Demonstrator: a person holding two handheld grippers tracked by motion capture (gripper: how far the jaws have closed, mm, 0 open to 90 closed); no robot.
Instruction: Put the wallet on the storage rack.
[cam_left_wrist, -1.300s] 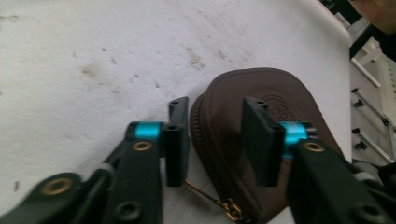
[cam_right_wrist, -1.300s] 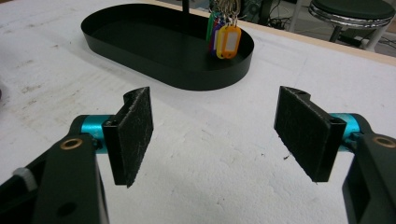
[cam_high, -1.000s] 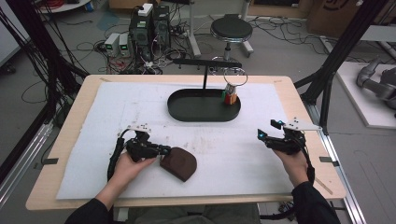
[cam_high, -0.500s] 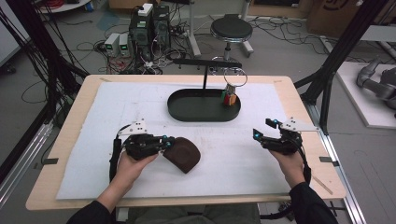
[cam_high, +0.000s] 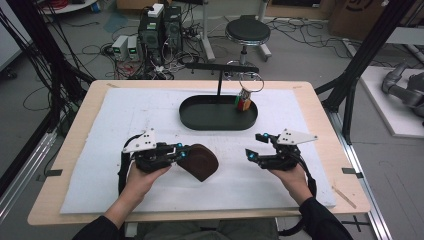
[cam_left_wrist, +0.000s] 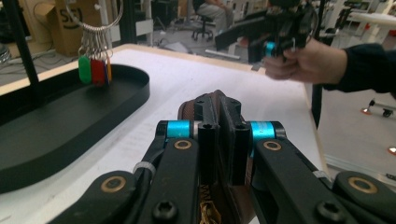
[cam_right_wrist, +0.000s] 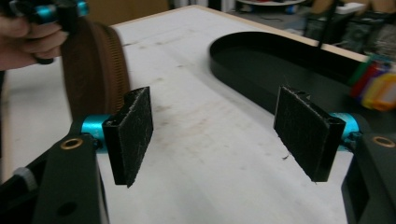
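Observation:
A brown zipped leather pouch (cam_high: 201, 163) hangs just above the white mat, stood on edge, and my left gripper (cam_high: 181, 152) is shut on its near end. In the left gripper view the pads of that gripper (cam_left_wrist: 224, 135) press both sides of the pouch (cam_left_wrist: 212, 100). My right gripper (cam_high: 252, 146) is open to the right of the pouch, its jaws turned toward it. Its wide-apart pads (cam_right_wrist: 135, 126) have nothing between them, and the pouch (cam_right_wrist: 93, 70) stands off to the upper left of that view.
A black oval tray (cam_high: 200, 122) sits at the back of the mat with a T-shaped stand. A key ring with coloured tags (cam_high: 243, 102) hangs from the stand over the tray's right end. The table's wooden border (cam_high: 320, 125) frames the mat.
The left gripper has raised the pouch off the mat and carried it slightly right and away. The right gripper has slid left toward the pouch.

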